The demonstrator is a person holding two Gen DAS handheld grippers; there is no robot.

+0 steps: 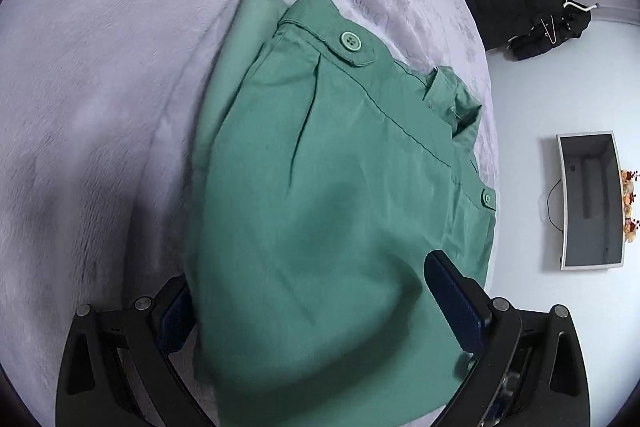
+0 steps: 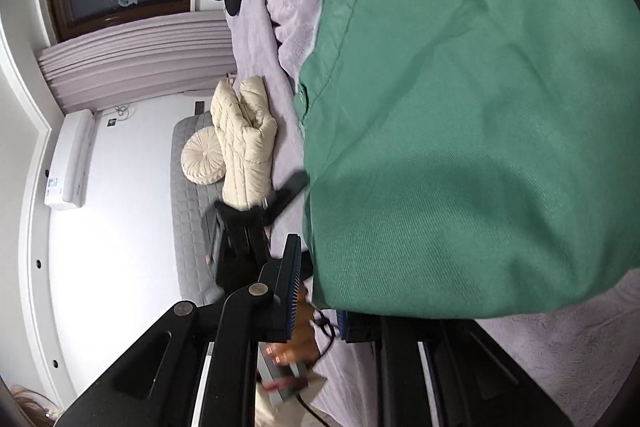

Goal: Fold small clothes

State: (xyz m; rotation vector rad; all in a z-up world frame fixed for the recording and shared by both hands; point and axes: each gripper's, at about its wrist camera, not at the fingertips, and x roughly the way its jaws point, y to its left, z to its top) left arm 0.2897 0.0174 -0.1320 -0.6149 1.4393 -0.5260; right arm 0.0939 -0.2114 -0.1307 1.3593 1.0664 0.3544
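Left gripper point(image 1: 316, 311) jaws spread wide around the near end of the green shorts point(image 1: 340, 187), not pinching; right gripper point(image 2: 316, 311) also gapes at a near edge, grip unclear, probably both lining up for the next fold. Shorts lie folded on the lavender bed point(image 1: 92, 107), smooth twill, buttoned waistband point(image 1: 350, 43) at far end.

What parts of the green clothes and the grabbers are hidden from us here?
- Left wrist view: the green cotton garment covers the left gripper finger pads; the lower hem is cut off by the frame.
- Right wrist view: the garment drapes over the right gripper; one fingertip is buried beneath the cloth.
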